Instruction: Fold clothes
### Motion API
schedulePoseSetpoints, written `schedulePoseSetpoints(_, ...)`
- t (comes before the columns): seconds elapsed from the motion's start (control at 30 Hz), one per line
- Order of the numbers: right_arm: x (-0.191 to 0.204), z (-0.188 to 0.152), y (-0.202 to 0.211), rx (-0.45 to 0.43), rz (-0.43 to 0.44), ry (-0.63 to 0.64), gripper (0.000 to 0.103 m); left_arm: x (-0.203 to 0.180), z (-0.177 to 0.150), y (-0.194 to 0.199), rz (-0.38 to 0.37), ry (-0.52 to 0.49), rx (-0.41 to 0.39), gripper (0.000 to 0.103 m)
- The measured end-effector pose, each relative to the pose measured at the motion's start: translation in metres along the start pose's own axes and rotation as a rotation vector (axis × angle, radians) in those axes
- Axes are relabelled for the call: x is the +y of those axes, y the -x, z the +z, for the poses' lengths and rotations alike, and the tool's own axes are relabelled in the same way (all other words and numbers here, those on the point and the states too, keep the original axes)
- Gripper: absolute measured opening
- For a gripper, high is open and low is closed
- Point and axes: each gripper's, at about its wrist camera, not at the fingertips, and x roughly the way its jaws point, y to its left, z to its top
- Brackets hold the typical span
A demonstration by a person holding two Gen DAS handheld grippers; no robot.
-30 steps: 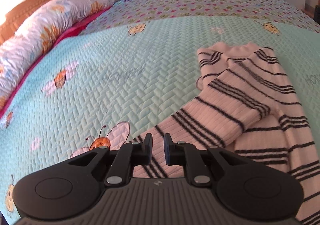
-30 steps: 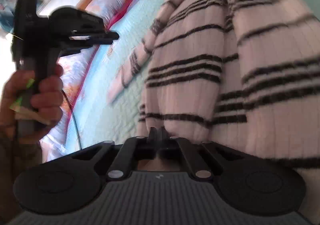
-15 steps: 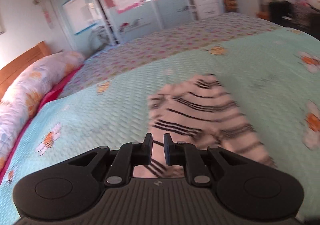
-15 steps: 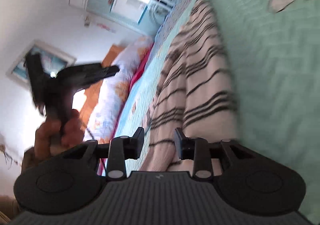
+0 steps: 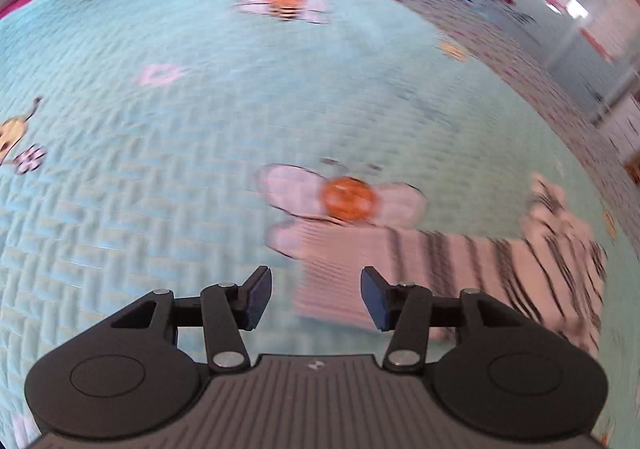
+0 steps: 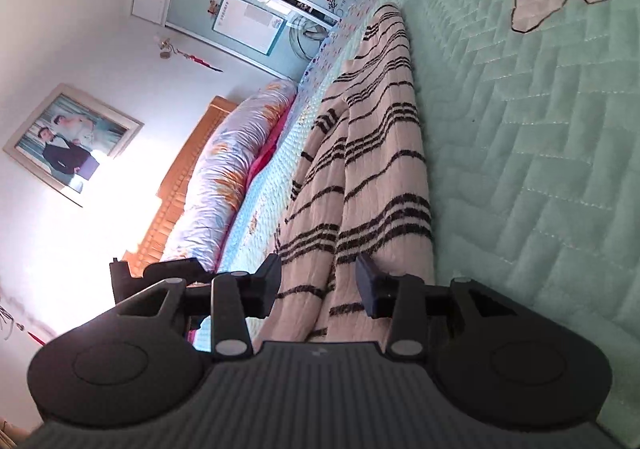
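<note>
A pink knit sweater with black stripes (image 6: pixel 372 169) lies in a long folded strip on the bed. My right gripper (image 6: pixel 318 285) hovers over its near end. Its jaws are opening, with the cloth showing in the gap and the pads off it. In the blurred left wrist view the sweater (image 5: pixel 480 269) lies at the lower right. My left gripper (image 5: pixel 316 299) is beside its end, pointing down at the bedspread. Its jaws are opening too and hold nothing. Part of the left gripper (image 6: pixel 168 269) shows behind my right gripper's left finger.
A turquoise quilted bedspread with bee prints (image 6: pixel 540 169) covers the bed. A rolled floral duvet (image 6: pixel 224 177) lies along the wooden headboard (image 6: pixel 176 185). Wardrobe doors (image 6: pixel 256 9) and a fan (image 6: pixel 308 33) stand past the far end of the bed.
Both grippers were shut at the sweater and now stand open. The left one has rolled and swung off to the side of the sweater. The right one now looks along the laid-out strip.
</note>
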Motion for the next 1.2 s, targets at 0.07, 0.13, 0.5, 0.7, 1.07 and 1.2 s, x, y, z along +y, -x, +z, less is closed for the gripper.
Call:
schedulePoseSetpoints(0.07, 0.001, 0.000, 0.000, 0.003, -0.014, 0.008, 0.042, 0.010, 0.003, -0.011, -0.034, 0.020, 0.021, 0.053)
schedulePoseSetpoints(0.13, 0.004, 0.001, -0.006, 0.007, -0.031, 0.019, 0.043, 0.016, 0.005, -0.024, -0.059, 0.038, 0.041, 0.053)
schedulePoseSetpoints(0.5, 0.019, 0.000, -0.017, 0.026, -0.121, 0.068, 0.046, -0.006, 0.010, -0.060, -0.176, -0.062, 0.087, 0.020)
schedulePoseSetpoints(0.7, 0.028, -0.002, -0.012, 0.018, -0.145, 0.083, 0.046, -0.036, 0.010, -0.030, -0.186, -0.136, 0.026, 0.008)
schedulePoseSetpoints(1.07, 0.040, -0.007, 0.031, -0.052, -0.147, 0.078, 0.047, -0.180, -0.043, 0.146, -0.516, -0.655, -0.243, 0.008)
schedulePoseSetpoints(1.2, 0.039, -0.013, 0.044, -0.063, -0.157, 0.065, 0.048, -0.210, -0.115, 0.177, -0.582, -0.904, -0.236, 0.009)
